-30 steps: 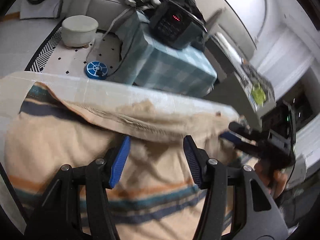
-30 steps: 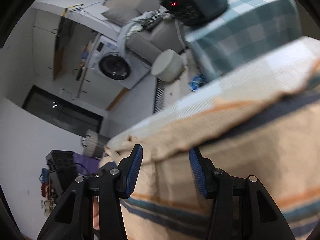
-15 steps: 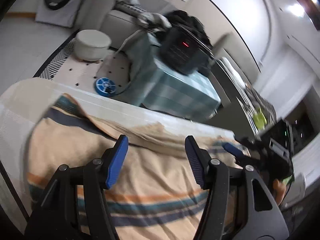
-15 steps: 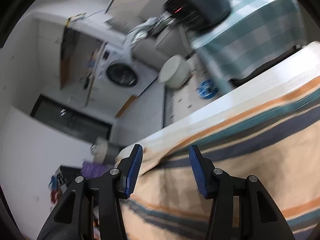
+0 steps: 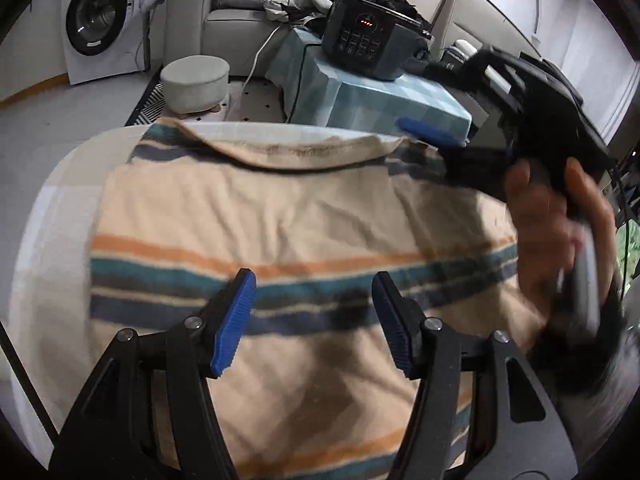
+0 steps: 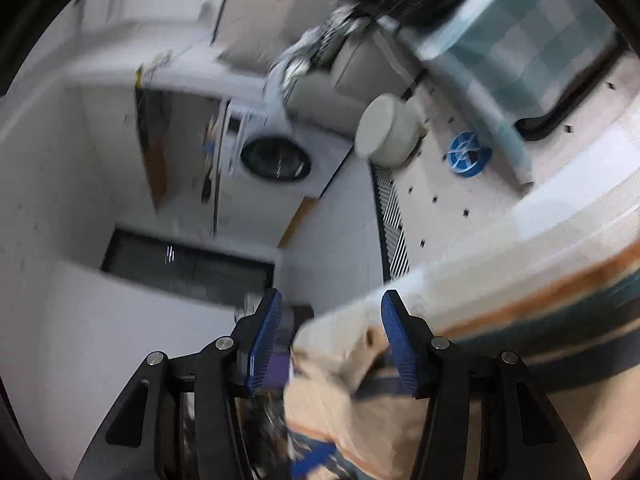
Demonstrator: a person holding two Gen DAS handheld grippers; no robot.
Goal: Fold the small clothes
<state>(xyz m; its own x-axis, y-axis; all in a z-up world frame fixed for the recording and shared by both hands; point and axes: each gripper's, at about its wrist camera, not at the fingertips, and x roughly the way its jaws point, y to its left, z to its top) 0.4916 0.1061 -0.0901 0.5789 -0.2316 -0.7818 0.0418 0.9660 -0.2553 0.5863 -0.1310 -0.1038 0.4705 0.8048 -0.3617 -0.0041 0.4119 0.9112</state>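
A beige garment (image 5: 280, 208) with orange, teal and navy stripes lies spread on the white-covered table (image 5: 52, 208), its far edge folded over. My left gripper (image 5: 314, 292) hovers over the near stripes, its jaws opening, with nothing pressed between them. A hand (image 5: 552, 216) holds my right gripper at the garment's far right corner, where one of its pads (image 5: 432, 133) shows. In the blurred right wrist view, my right gripper (image 6: 332, 304) is open. A corner of the garment (image 6: 520, 320) lies below and between its fingers, apart from the pads.
Beyond the table stand a washing machine (image 5: 100, 24), a grey sofa (image 5: 232, 28) with clothes on it, a round stool (image 5: 196, 80) and a checked-cloth side table (image 5: 384, 100) bearing a black appliance (image 5: 368, 36). A blue reel (image 6: 468, 154) lies on the floor.
My left gripper drew back from the folded far edge to the near stripes. The right gripper swung off the garment's middle to its corner at the table edge. Both stay open.
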